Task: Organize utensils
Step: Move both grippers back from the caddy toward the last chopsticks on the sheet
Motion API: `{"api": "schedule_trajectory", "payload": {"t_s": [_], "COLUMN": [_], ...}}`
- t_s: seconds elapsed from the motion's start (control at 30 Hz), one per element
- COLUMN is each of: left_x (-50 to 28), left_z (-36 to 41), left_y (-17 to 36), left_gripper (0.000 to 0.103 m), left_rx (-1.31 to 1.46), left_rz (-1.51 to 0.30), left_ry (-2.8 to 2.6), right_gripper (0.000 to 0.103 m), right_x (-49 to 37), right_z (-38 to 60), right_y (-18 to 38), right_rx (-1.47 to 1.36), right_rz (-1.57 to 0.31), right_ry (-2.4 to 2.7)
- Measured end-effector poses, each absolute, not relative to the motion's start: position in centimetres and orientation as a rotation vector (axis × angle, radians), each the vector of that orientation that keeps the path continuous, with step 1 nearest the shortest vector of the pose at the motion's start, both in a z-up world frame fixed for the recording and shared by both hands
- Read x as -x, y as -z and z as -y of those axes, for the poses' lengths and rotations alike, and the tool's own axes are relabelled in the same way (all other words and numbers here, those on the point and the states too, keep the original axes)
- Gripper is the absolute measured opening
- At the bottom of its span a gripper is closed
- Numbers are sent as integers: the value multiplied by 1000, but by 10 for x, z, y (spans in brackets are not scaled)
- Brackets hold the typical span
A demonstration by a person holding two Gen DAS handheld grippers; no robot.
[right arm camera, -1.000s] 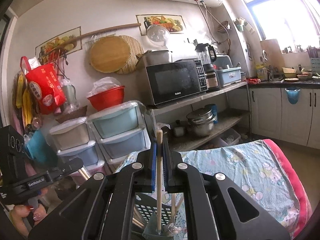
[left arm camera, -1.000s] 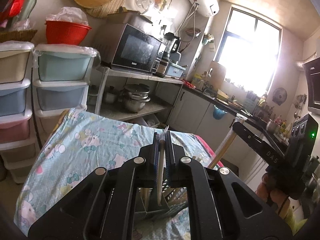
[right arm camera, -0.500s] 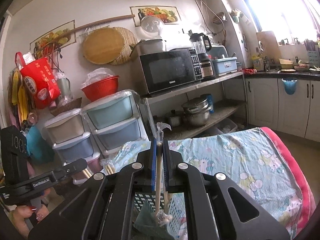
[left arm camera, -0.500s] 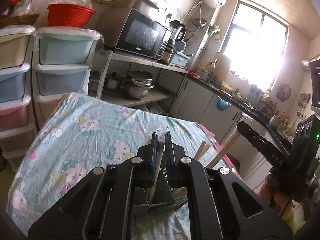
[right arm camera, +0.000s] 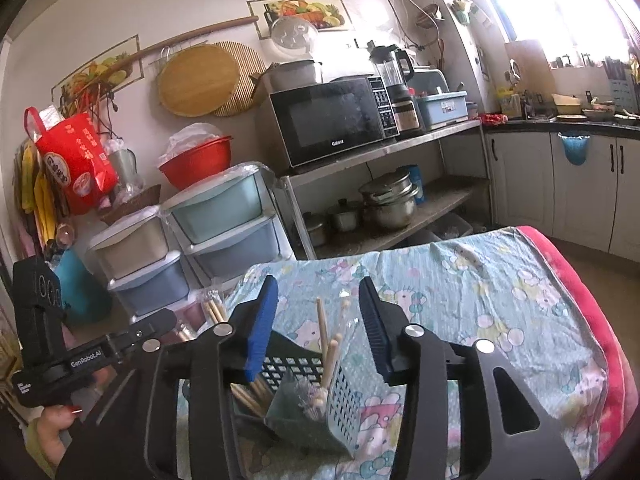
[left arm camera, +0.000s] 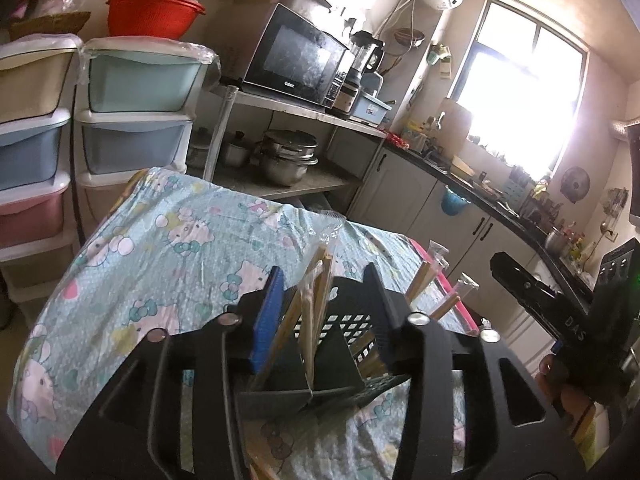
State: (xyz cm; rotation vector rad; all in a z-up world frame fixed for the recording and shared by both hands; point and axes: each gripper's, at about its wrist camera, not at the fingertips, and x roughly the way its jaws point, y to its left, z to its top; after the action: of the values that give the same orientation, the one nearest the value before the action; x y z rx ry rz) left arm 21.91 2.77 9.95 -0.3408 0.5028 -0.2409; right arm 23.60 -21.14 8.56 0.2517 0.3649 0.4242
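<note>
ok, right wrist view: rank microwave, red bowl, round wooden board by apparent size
1. microwave, clearly largest.
2. round wooden board and red bowl: look about alike, so not ranked; the bowl also seems nearer the camera.

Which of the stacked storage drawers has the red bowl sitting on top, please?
The top mint-green drawer carries the red bowl; the beige drawer beside it holds a wicker basket.
</note>
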Motion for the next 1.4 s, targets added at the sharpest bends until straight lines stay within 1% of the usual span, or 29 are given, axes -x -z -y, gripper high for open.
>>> {"api": "schedule_trajectory", "payload": {"t_s": [0.03,0.07,0.1,0.13,0.17,0.2,0.27,0.33,0.37,0.4,0.9,1.4], "left_x": [-218,-217,-216,-215,-213,-212,-210,-207,-206,-204,-184,-172], "left_z": [-28,-29,-30,-31,-32,-33,-35,-37,-39,-39,-39,-30], "left_y": [-99,-98,-98,-97,-97,-97,-96,-95,-95,-95,-78,-51], "left_gripper": [45,47,51,59,63,69,76,89,91,92,92,92], "left_rx": [344,346,349,354,357,359,366,371,373,375,376,363], "left_rz": [-504,-506,-506,-506,-507,-506,-507,-504,-503,-502,-542,-611], "left_ry": [241,239,237,235,232,230,230,226,221,216,198,203], "right_gripper": [44,45,46,48,48,49,50,52,52,53,55,55], "right_x": [-235,-234,-233,-231,-230,-229,-226,-224,-223,-222,-201,-183], "right_z": [211,211,211,211,212,212,213,214,214,215,217,218], "right_y": [-85,-85,-84,-84,-83,-82,-81,-79,-78,-78,-64,-30], "right_rx": [-251,-249,-249,-249,-248,-248,-247,-251,-253,-255,-242,-225], "right_rz": [-369,-374,-376,-379,-383,-385,-394,-404,-409,-412,-458,-564], "right_ry": [-426,-427,-426,-427,-427,-427,-424,-422,-423,-424,-431,-438]}}
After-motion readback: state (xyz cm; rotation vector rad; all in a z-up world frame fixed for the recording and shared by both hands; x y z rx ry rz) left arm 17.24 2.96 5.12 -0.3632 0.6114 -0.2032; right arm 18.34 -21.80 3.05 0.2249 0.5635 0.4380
